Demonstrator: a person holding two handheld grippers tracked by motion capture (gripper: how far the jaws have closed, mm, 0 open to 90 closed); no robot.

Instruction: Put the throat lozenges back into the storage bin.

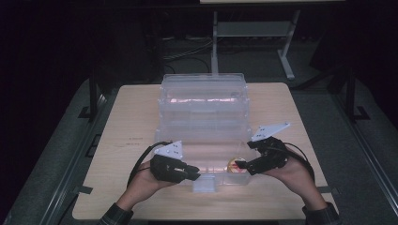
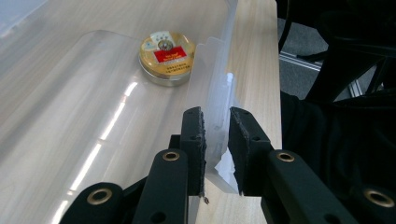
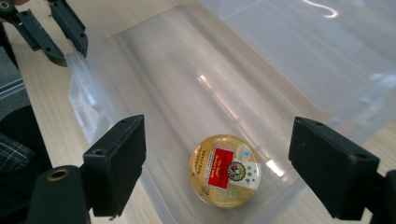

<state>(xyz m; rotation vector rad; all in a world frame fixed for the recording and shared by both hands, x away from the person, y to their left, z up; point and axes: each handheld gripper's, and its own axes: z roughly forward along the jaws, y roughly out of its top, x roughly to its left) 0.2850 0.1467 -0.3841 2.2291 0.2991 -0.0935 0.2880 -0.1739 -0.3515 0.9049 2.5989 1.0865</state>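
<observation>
The left gripper [image 1: 197, 174] sits at the near edge of a clear plastic drawer [image 1: 206, 161] that is pulled out from the bottom of a clear plastic drawer unit [image 1: 203, 101] on a light wooden table [image 1: 136, 117]. In the left gripper view, its 2 black pads [image 2: 194, 135] stand on either side of the drawer's handle tab [image 2: 215, 107], which rises between them. They are close together and clamped on the tab, 1 pad inside the drawer wall and 1 outside it.

Ahead of that gripper and a little to its left, on the drawer floor, lies a small round gold tin [image 2: 167, 58] with a red label. It lies flat, lid up, near the front wall of the drawer.

The right gripper [image 1: 240, 164] hangs over the right front corner of the drawer with its jaws spread wide apart and nothing between the pads. In the right gripper view, the tin [image 3: 224, 170] lies below and between the 2 pads [image 3: 122, 158], slightly nearer the left pad, and neither pad touches it. Beyond it in that view, the left gripper [image 3: 58, 39] shows on the handle tab [image 3: 77, 63].

Both hands [image 1: 155, 180] come in from the near edge of the table, with the drawer front between them.
</observation>
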